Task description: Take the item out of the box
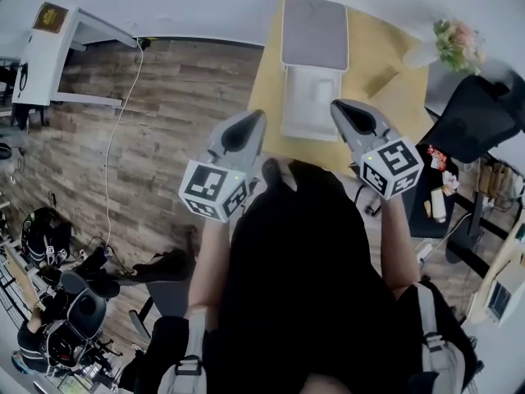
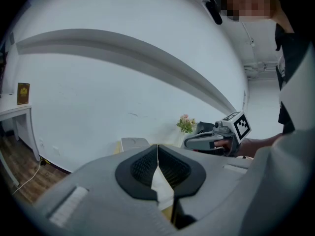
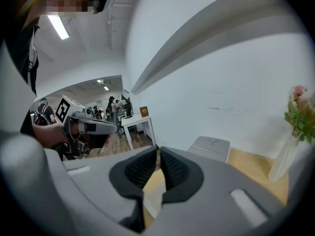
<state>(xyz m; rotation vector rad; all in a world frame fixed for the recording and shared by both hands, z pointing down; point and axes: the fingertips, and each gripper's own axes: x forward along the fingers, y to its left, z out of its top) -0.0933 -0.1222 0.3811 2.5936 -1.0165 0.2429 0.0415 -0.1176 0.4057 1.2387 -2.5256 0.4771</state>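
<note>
An open white box (image 1: pixel 310 105) lies on the yellow table (image 1: pixel 385 80), its grey lid (image 1: pixel 314 31) standing up at the far side. The inside looks white, and I cannot make out an item in it. My left gripper (image 1: pixel 251 121) is shut and empty, held in the air near the box's left front corner. My right gripper (image 1: pixel 343 109) is also shut and empty, just right of the box's front. In the left gripper view the pads meet at the tip (image 2: pixel 157 147), with the lid (image 2: pixel 134 143) beyond. The right gripper view shows its tips (image 3: pixel 158 149) together and the lid (image 3: pixel 210 147) ahead.
A vase of flowers (image 1: pixel 455 43) stands at the table's far right corner. A black chair (image 1: pixel 476 113) is on the right. A white desk (image 1: pixel 49 56) stands at the left on the wooden floor (image 1: pixel 164 138), and a cable (image 1: pixel 119 130) runs across it. Gear lies at lower left.
</note>
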